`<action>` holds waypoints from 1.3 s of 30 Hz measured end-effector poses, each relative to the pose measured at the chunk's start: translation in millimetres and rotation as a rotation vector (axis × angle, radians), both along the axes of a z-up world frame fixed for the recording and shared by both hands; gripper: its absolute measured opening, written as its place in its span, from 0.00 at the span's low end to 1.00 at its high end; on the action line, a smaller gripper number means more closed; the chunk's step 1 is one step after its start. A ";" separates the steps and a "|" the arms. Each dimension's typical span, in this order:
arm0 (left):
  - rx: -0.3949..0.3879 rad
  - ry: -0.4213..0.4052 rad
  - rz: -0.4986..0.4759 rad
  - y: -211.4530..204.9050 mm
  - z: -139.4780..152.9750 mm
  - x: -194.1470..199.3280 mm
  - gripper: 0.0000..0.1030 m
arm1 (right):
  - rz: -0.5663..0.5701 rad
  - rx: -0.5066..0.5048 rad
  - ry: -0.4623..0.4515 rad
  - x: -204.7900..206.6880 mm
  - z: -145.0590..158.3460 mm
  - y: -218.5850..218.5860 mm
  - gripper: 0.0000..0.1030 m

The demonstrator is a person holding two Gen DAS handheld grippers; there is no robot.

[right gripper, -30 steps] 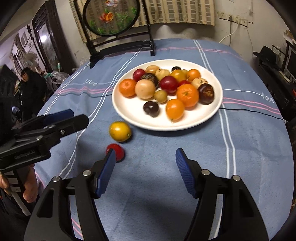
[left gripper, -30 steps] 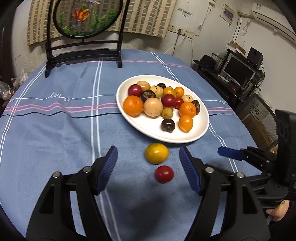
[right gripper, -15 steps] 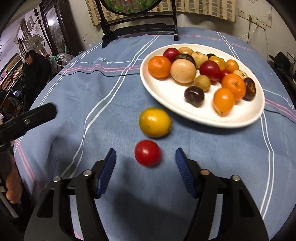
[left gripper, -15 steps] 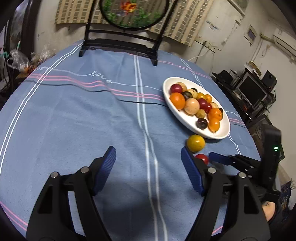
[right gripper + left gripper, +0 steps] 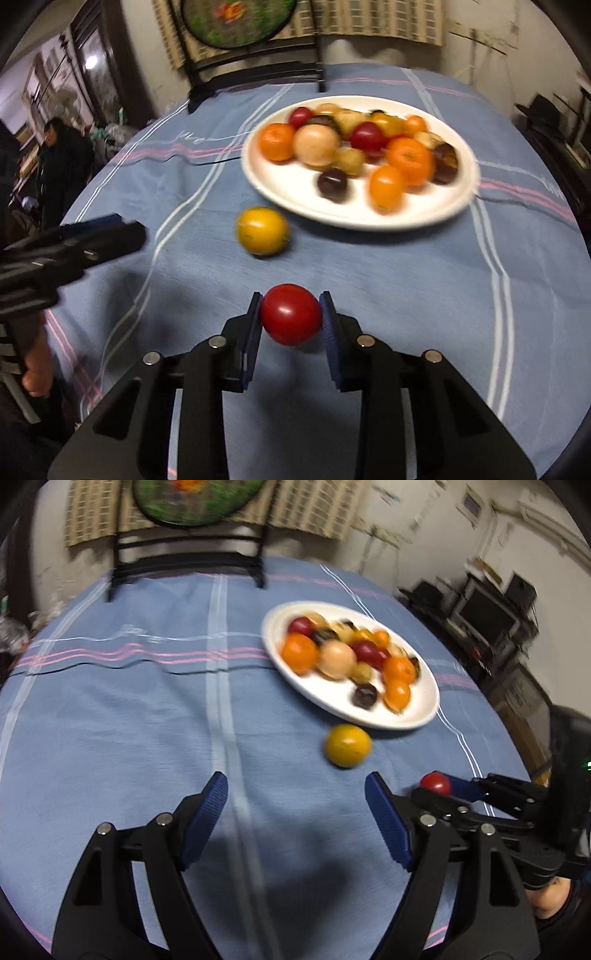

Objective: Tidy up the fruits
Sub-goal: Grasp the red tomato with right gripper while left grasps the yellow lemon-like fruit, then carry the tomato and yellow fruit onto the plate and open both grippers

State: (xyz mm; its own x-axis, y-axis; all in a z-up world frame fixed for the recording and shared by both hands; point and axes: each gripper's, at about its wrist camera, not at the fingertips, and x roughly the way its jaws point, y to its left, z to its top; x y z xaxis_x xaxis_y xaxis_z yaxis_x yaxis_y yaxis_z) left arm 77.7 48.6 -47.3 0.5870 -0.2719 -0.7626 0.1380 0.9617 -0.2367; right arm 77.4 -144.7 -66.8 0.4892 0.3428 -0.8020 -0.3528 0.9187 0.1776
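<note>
While the left gripper [image 5: 295,812] stood wide and empty over the cloth [image 5: 147,720], the right gripper [image 5: 291,319] had just closed onto the red fruit [image 5: 290,314], near the plate [image 5: 295,192].

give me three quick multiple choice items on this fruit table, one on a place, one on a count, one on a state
1. Where does the yellow fruit lie?
A. on the white plate
B. on the blue tablecloth beside the plate
C. between the left tongs

2. How many fruits are off the white plate?
A. one
B. two
C. four

3. What state are the right tongs in?
A. shut on the red fruit
B. wide open over the plate
C. shut on nothing

Answers:
1 B, it rests on the blue tablecloth just clear of the plate's near rim.
2 B, only the yellow fruit and the red fruit are outside it.
3 A, both blue pads press the red fruit's sides, having just closed on it; the left tongs stand open and empty.
</note>
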 end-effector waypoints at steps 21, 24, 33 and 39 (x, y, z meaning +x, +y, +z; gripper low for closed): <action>0.086 0.098 -0.103 -70.5 -42.9 67.2 0.51 | -0.036 0.120 0.024 -0.4 -8.0 -56.7 0.31; 0.082 0.087 -0.101 -71.4 -43.1 68.8 0.43 | -0.034 0.118 0.025 -1.0 -8.4 -54.8 0.31; -0.005 0.023 -0.120 -60.4 -11.8 32.0 0.43 | -0.032 0.097 0.017 2.6 -0.5 -49.6 0.31; 0.013 -0.061 -0.128 -52.7 29.9 34.5 0.43 | -0.024 0.052 -0.044 22.3 23.9 -47.3 0.31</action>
